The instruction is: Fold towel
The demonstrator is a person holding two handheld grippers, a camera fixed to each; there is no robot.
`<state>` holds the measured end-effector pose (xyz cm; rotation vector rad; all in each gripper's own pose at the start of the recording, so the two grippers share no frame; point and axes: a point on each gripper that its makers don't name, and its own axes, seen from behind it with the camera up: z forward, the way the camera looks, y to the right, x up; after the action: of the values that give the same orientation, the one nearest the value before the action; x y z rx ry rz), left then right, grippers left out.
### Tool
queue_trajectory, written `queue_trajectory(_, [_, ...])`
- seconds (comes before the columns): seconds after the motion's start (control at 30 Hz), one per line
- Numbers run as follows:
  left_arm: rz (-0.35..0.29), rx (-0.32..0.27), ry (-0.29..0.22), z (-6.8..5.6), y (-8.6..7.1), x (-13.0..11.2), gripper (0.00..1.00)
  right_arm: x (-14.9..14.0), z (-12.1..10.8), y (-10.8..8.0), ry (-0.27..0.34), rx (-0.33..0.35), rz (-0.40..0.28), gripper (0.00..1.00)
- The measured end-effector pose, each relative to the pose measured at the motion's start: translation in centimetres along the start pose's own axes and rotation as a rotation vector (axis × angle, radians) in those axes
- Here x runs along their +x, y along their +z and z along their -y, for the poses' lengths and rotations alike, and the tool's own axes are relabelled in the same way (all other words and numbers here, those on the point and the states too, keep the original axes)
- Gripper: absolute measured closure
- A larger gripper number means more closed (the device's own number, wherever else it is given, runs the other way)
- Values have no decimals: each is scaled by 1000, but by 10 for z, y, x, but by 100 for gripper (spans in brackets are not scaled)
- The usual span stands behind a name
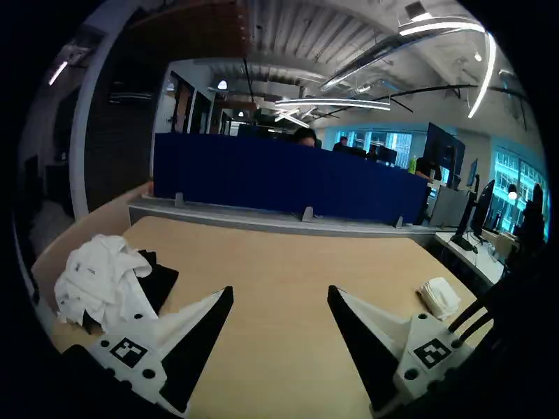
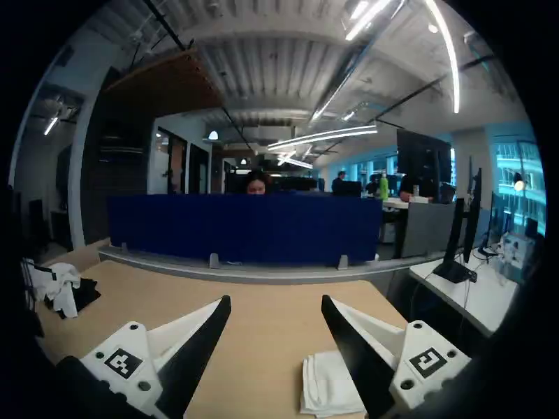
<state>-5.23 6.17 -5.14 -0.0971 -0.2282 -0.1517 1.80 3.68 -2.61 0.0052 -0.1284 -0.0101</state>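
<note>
Towel (image 2: 325, 384), white and folded into a neat stack, lay on the counter (image 1: 279, 265) on my side of the blue partition (image 1: 279, 178), toward its right end; I judged it set aside as finished. A crumpled white-and-black cloth heap (image 1: 105, 279) waited toward the partition's left end. My left hand-held gripper (image 1: 279, 288) and right hand-held gripper (image 2: 274, 298) both hung released, holding nothing.

I'm looking at an open-plan office: a blue partition (image 2: 244, 227) lines the far edge of my counter (image 1: 279, 265), monitors (image 2: 423, 157) stand on desks (image 2: 475, 300) to the right, and strip lights (image 1: 332, 103) hang under an exposed ceiling (image 2: 279, 63).
</note>
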Motion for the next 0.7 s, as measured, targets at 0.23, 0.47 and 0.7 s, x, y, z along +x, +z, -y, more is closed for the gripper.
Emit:
queue_trajectory(0.23, [-122,13,36,7,12,35,0,8,16,-1,5,9,0,0])
queue_trajectory(0.47, [-216,35,85,17,25,55,0,12,22,-1,0,-1,10,0])
queue_trajectory(0.7, [-256,51,135,28,37,56,0,3,29,4,-14,6,54,0])
